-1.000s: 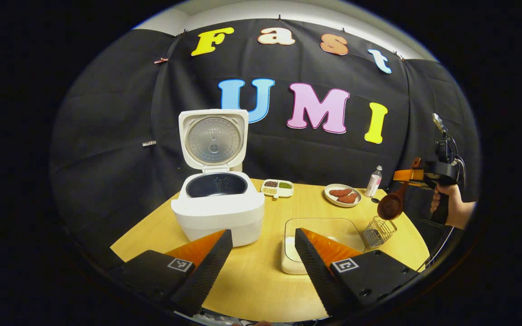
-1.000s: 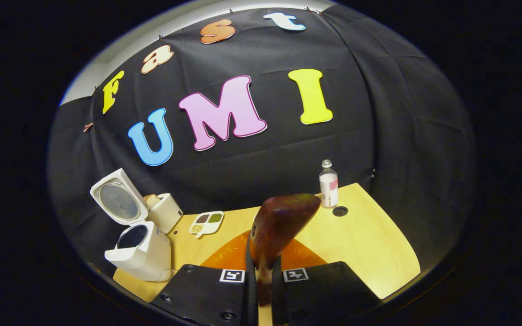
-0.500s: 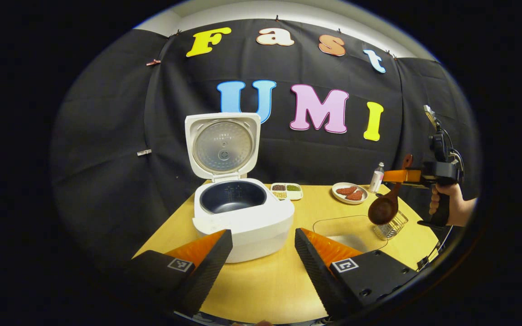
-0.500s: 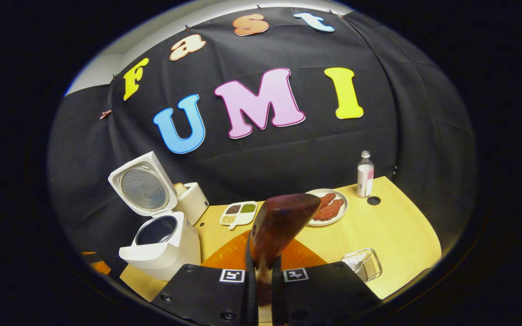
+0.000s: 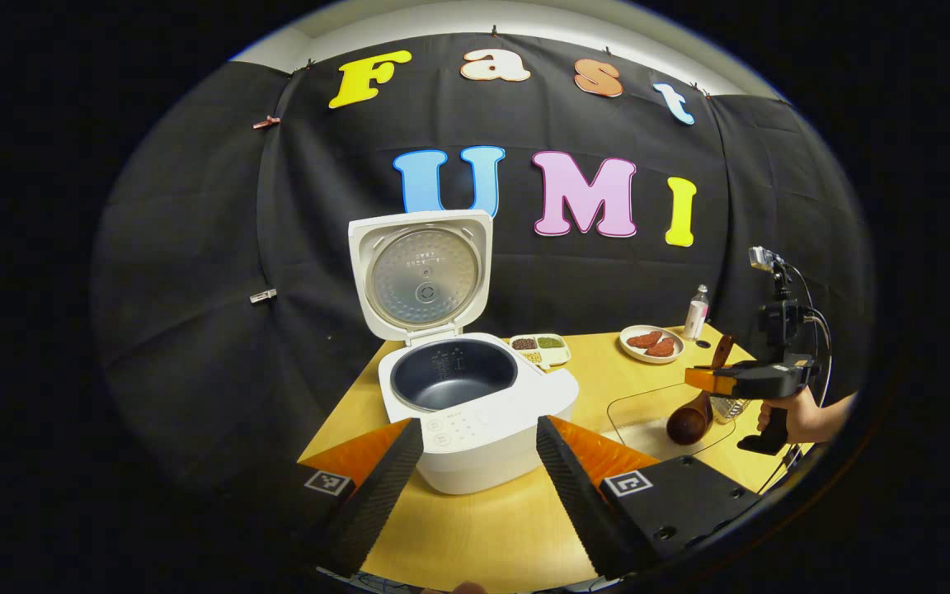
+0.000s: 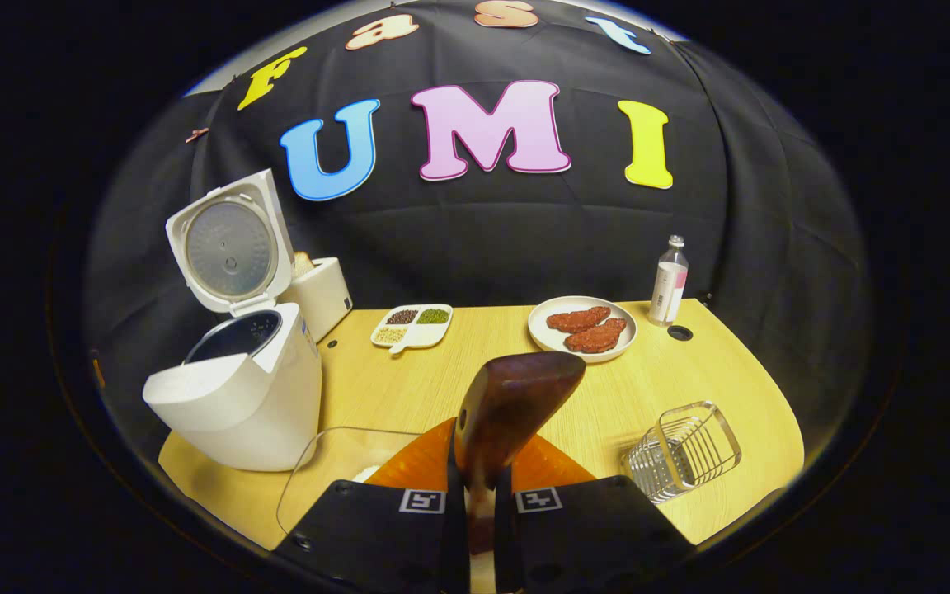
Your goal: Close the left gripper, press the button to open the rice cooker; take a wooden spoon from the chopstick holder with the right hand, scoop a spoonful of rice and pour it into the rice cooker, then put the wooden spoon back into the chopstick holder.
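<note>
In the right gripper view the rice cooker stands at the left of the surface, lid raised; a toaster sits just behind it; the divided dish lies right of the toaster, the plate farther right, and the bottle stands at the far right by the wall; the glass container lies before the cooker, and the chopstick holder rests near the right edge; the wooden spoon rises between the right gripper jaws, over the container's right side.
</note>
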The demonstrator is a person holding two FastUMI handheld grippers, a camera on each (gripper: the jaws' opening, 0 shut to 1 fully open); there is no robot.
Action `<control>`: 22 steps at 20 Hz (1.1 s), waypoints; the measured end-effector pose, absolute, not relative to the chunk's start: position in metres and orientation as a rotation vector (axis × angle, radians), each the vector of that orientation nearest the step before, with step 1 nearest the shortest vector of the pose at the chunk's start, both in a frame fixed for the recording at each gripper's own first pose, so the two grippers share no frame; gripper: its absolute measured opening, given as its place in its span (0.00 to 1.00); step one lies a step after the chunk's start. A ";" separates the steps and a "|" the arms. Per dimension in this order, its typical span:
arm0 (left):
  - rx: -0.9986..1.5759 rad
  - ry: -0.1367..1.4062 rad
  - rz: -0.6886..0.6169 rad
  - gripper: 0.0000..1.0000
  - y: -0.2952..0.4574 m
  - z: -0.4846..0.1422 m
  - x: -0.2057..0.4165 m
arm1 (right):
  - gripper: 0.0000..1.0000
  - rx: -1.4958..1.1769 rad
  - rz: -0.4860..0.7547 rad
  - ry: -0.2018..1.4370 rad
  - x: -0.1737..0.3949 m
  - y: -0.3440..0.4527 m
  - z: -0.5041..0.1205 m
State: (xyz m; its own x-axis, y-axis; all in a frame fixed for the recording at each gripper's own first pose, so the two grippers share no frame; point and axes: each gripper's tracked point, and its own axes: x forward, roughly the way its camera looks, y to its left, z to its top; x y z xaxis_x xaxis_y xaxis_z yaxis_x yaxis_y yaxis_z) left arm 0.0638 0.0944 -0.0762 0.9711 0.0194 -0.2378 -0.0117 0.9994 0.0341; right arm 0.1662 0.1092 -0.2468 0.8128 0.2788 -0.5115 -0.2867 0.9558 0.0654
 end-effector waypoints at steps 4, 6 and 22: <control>0.020 0.245 0.021 0.95 0.094 -0.084 0.056 | 0.16 0.078 0.292 0.568 0.144 0.127 -0.249; 0.005 0.263 0.021 0.95 0.093 -0.092 0.054 | 0.16 0.133 0.318 0.624 0.131 0.146 -0.255; -0.029 0.255 0.044 0.95 0.085 -0.089 0.040 | 0.16 0.695 0.117 0.932 0.129 0.141 -0.271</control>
State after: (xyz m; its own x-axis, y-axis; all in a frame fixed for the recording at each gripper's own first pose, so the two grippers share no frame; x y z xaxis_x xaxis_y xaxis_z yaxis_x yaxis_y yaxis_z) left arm 0.0400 0.0846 -0.0894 0.9667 0.0396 -0.2528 -0.0470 0.9986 -0.0233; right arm 0.1290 0.1407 -0.2712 0.6067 0.3809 -0.6977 0.1961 0.7789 0.5957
